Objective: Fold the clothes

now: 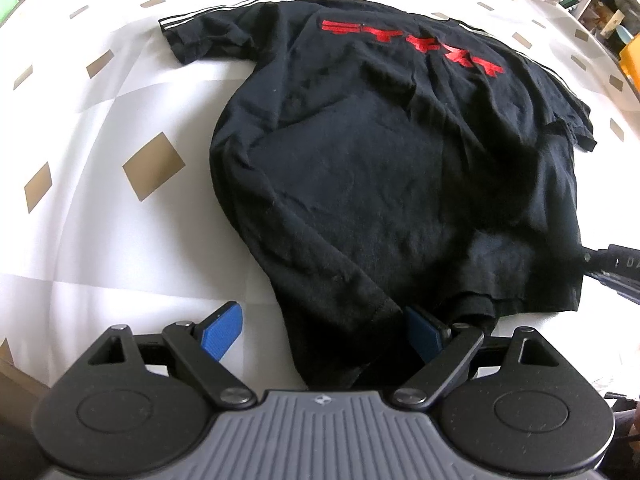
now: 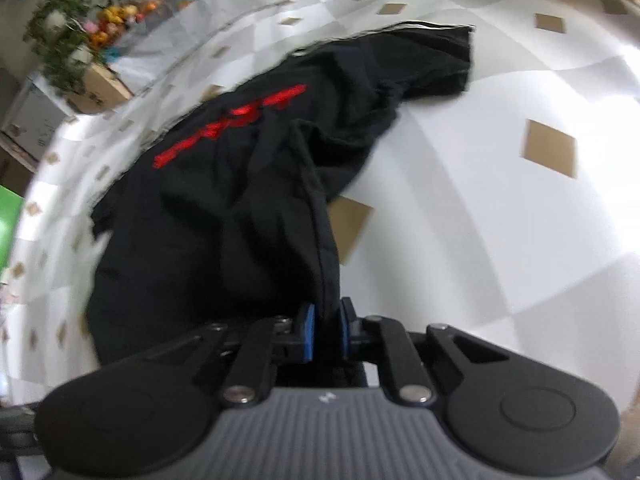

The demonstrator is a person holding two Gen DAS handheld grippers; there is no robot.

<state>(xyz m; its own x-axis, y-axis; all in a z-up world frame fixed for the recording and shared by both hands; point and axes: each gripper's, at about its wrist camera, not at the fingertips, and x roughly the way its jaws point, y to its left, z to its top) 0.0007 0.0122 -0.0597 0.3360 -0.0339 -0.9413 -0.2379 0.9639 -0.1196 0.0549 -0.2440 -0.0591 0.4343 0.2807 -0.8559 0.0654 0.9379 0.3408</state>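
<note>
Right gripper (image 2: pixel 327 330) jaws clenched on the hem of the black cotton T-shirt with red print (image 2: pixel 240 184); left gripper (image 1: pixel 323 334) jaws wide, hem corner between the blue pads (image 1: pixel 222 334), not pinched. Shirt lies flat on the white diamond-patterned sheet (image 1: pixel 100 200). Close left before lifting, then raise both evenly.

Right wrist view smeared by motion blur; red print (image 2: pixel 232 124) on black shirt (image 2: pixel 224 216) unreadable. Hem corner covers left gripper (image 1: pixel 324 332) right pad (image 1: pixel 424 336). Clutter beyond right gripper (image 2: pixel 326 330) too blurred to identify.
</note>
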